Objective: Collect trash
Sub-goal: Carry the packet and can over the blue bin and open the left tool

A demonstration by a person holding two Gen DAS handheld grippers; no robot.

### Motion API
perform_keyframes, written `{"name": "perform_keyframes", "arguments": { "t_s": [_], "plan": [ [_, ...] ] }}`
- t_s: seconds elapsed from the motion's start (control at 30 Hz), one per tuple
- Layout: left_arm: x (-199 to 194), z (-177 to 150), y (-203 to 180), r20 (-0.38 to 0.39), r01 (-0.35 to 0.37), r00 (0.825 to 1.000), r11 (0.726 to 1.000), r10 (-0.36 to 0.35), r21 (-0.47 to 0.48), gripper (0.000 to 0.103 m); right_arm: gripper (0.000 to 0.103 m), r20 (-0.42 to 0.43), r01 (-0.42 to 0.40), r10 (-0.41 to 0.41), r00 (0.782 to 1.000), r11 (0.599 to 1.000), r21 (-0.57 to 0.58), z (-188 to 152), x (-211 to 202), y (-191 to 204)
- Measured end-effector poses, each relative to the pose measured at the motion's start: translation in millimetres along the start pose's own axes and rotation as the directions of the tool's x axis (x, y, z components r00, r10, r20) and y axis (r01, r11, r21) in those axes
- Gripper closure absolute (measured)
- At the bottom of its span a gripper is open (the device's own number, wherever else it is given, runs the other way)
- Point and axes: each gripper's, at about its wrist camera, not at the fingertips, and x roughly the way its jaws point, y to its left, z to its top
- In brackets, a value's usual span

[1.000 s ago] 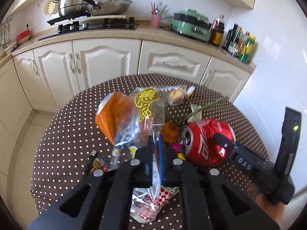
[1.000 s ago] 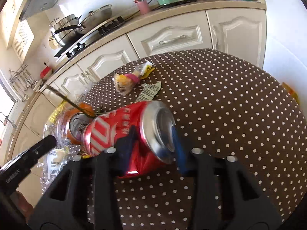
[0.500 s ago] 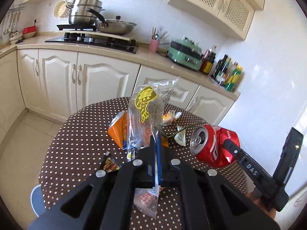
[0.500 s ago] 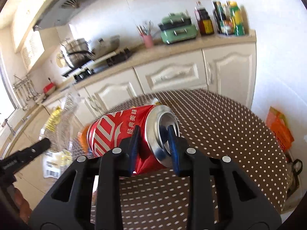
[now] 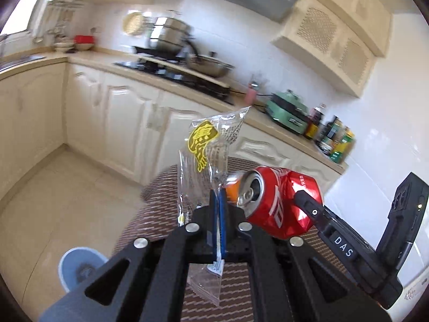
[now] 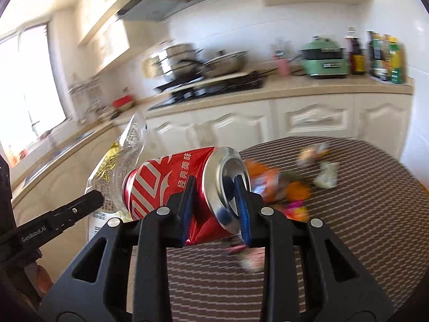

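where legible, can point(image 6: 171, 185) reads "经典美味"

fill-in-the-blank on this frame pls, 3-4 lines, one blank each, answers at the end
1. The right gripper is shut on a crushed red ____.
2. The left gripper pinches a clear plastic wrapper printed with a ____ logo.
3. On the floor beside the polka-dot table stands a pale ____ bin.
4. On the counter, the green appliance sits next to a row of ____.

Missing words: can; yellow; blue; bottles
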Motion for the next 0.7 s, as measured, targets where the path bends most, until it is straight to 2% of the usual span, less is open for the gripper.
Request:
{"name": "perform_keyframes", "arguments": {
  "t_s": [0.13,0.2,0.3,0.43,0.6,0.7],
  "plan": [
    [-22.1,-9.2,69.2,-0.012,-0.103,0.995,0.991,0.102,-0.083,0.102,0.074,-0.077,-0.082,0.078,0.994,0.995,-0.052,-25.6,34.6,60.6],
    [-30.7,-13.9,99.5,-0.011,-0.142,0.99,0.982,0.142,-0.121,0.102,0.074,-0.093,-0.096,0.09,0.992,0.994,-0.061,-32.0,40.9,72.8],
    [-42.1,-26.0,157.5,-0.039,-0.232,0.973,0.953,0.229,-0.196,0.102,0.074,-0.156,-0.147,0.131,0.979,0.984,-0.098,-55.7,68.5,116.4],
    [-39.6,-41.8,218.0,-0.097,-0.317,0.948,0.91,0.302,-0.266,0.102,0.074,-0.245,-0.199,0.16,0.956,0.97,-0.141,-87.5,106.5,164.4],
    [-11.9,-66.2,271.3,-0.212,-0.383,0.92,0.868,0.329,-0.316,0.102,0.074,-0.348,-0.227,0.149,0.926,0.954,-0.197,-128.6,156.7,203.6],
    [12.0,-80.9,298.2,-0.282,-0.409,0.903,0.849,0.324,-0.335,0.102,0.074,-0.395,-0.219,0.118,0.911,0.95,-0.221,-150.8,183.8,209.6]
  ]
}}
